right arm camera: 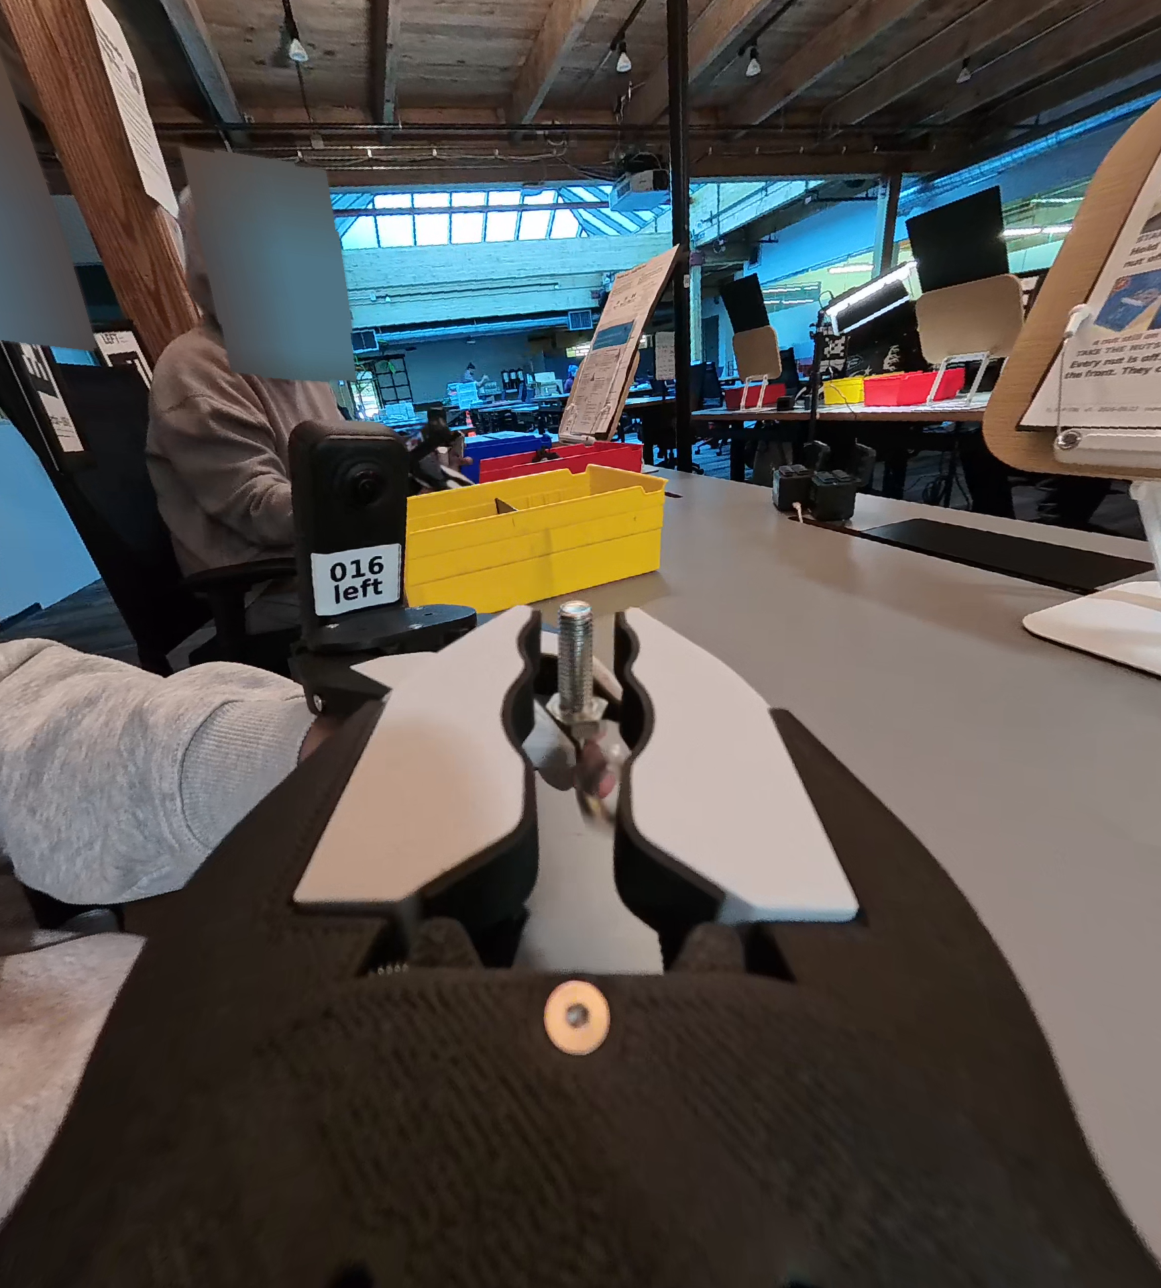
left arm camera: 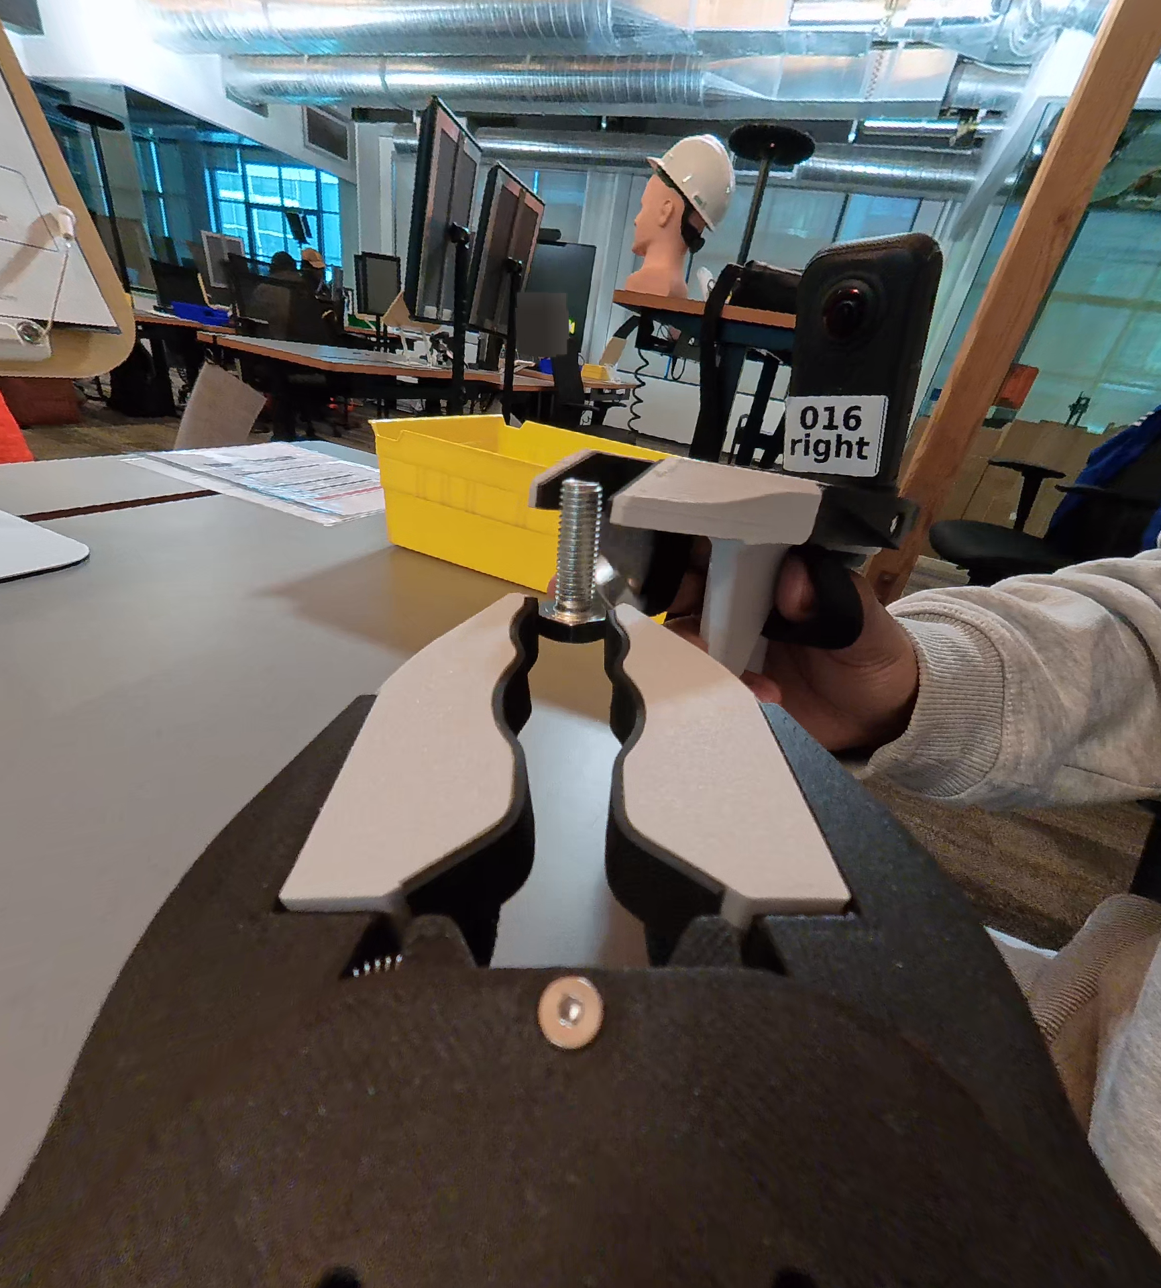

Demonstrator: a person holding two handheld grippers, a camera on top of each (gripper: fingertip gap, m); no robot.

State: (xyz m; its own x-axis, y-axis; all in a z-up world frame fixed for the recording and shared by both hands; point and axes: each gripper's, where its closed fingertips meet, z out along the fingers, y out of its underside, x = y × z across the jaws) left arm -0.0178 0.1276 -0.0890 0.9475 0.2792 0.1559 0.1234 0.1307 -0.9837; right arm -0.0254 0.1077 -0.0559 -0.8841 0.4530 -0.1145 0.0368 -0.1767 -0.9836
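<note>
A silver bolt (left arm camera: 576, 543) stands upright, threaded end up. My left gripper (left arm camera: 570, 617) is shut on its hex base, above the grey table (left arm camera: 145, 697). My right gripper (left arm camera: 588, 491) comes in from the right at the bolt's top. In the right wrist view the bolt (right arm camera: 575, 662) stands between the right gripper's (right arm camera: 577, 620) parted fingertips with a gap on each side. A small shiny blurred piece (right arm camera: 591, 773), too smeared to identify, shows just beside and below the bolt; it also shows in the left wrist view (left arm camera: 606, 575). The left gripper's camera (right arm camera: 347, 516) is at the left.
A yellow bin (left arm camera: 466, 502) stands on the table just behind the bolt; it also shows in the right wrist view (right arm camera: 535, 543). A document stand (right arm camera: 1135, 279) with a white base is at the right. A laminated sheet (left arm camera: 285, 481) lies beyond. A person in grey (right arm camera: 229, 432) sits nearby.
</note>
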